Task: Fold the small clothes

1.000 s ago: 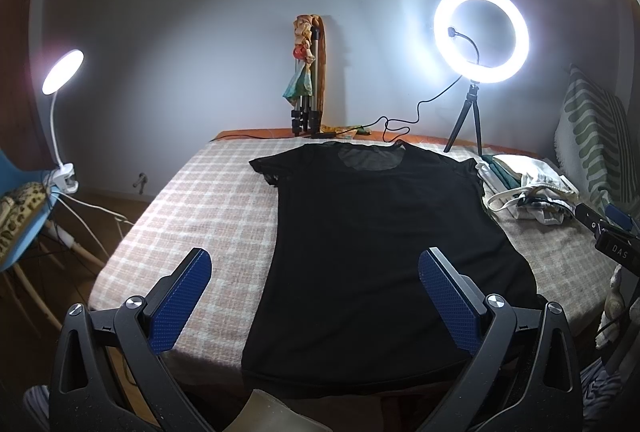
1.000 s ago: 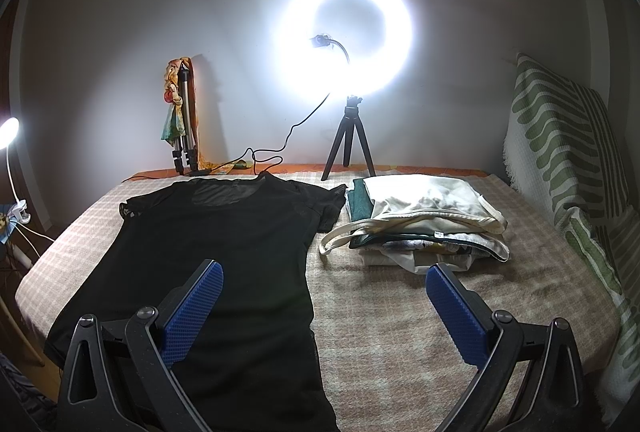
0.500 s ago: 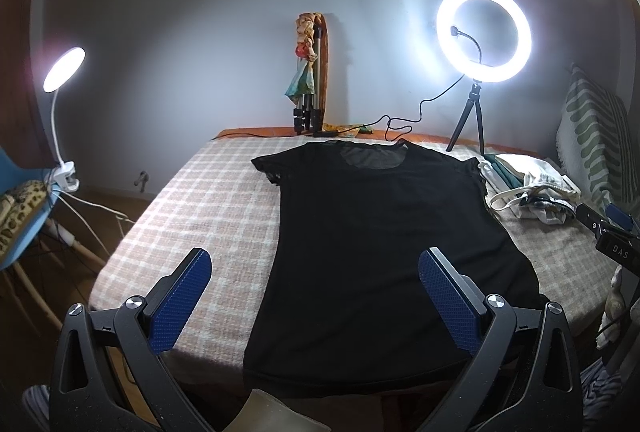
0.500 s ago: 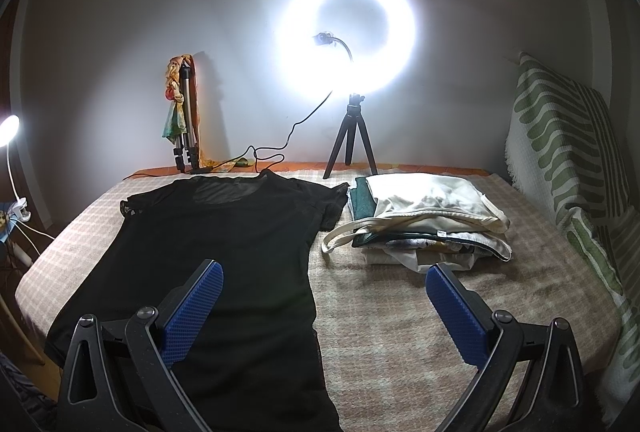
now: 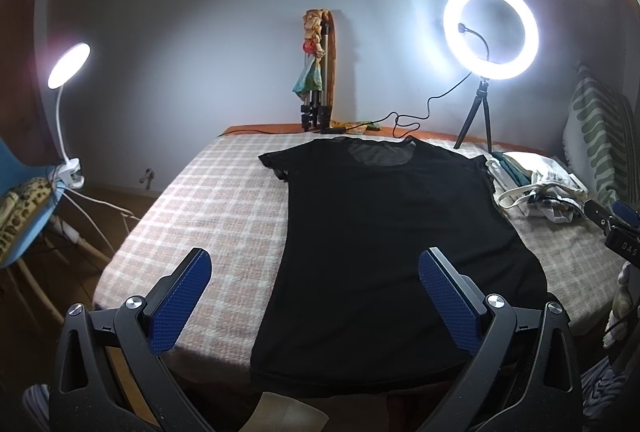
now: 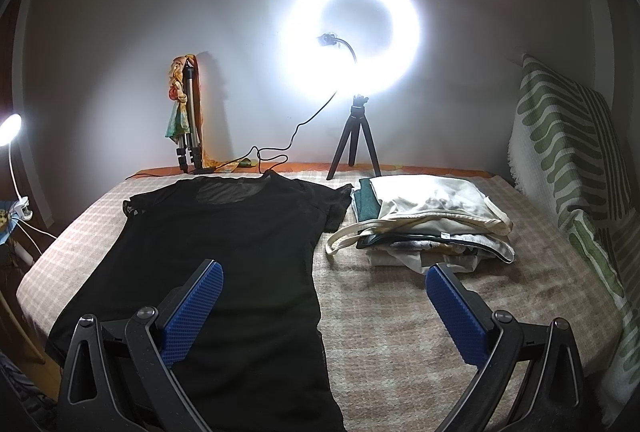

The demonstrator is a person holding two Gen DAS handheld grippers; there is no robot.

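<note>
Both claws, left claw (image 5: 314, 296) and right claw (image 6: 324, 306), gape wide, empty, above black T-shirt (image 5: 384, 244).

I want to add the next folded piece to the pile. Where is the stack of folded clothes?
In the right wrist view the stack of folded clothes lies on the bed, right of the black T-shirt and near the ring light tripod.

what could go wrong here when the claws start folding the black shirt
1. The black t-shirt hangs its hem over the near edge of the bed; a pull toward the person could slide it off.
2. Its right sleeve lies close to the pile of clothes, whose loose strap the right claw might snag.
3. Black fabric in dim light hides its edges, so the open left claw may pinch one layer only.
</note>
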